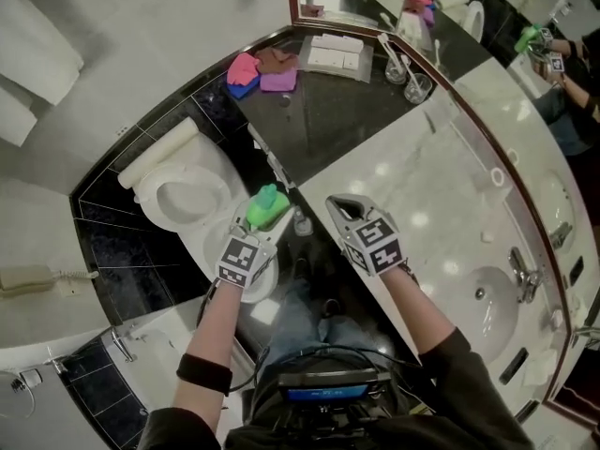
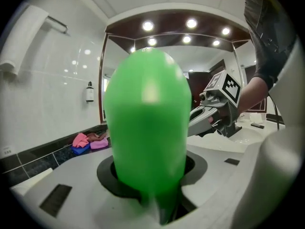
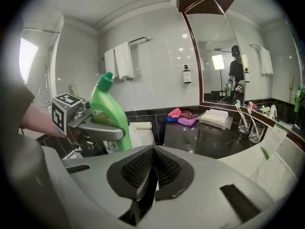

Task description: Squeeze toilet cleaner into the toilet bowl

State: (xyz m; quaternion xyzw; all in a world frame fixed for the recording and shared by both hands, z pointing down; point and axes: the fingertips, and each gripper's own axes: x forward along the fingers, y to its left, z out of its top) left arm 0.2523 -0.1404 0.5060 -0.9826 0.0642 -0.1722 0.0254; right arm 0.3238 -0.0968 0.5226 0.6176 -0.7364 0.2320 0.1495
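Note:
A green toilet cleaner bottle (image 1: 268,204) is held upright in my left gripper (image 1: 261,217), just right of the open white toilet bowl (image 1: 184,195). In the left gripper view the bottle (image 2: 147,118) fills the middle, and the jaws press on both its sides. My right gripper (image 1: 341,205) hovers beside it over the dark counter edge, shut with nothing in it. The right gripper view shows its pads (image 3: 164,168) closed together, with the bottle (image 3: 110,109) and its angled neck at the left. The bottle's cap points up.
Pink, purple and blue cloths (image 1: 261,69), a white tray (image 1: 335,55) and two glasses with toothbrushes (image 1: 409,75) sit on the black counter. A marble vanity with a sink (image 1: 487,296) and faucet (image 1: 521,276) lies at the right. White towels (image 1: 28,54) hang at the left.

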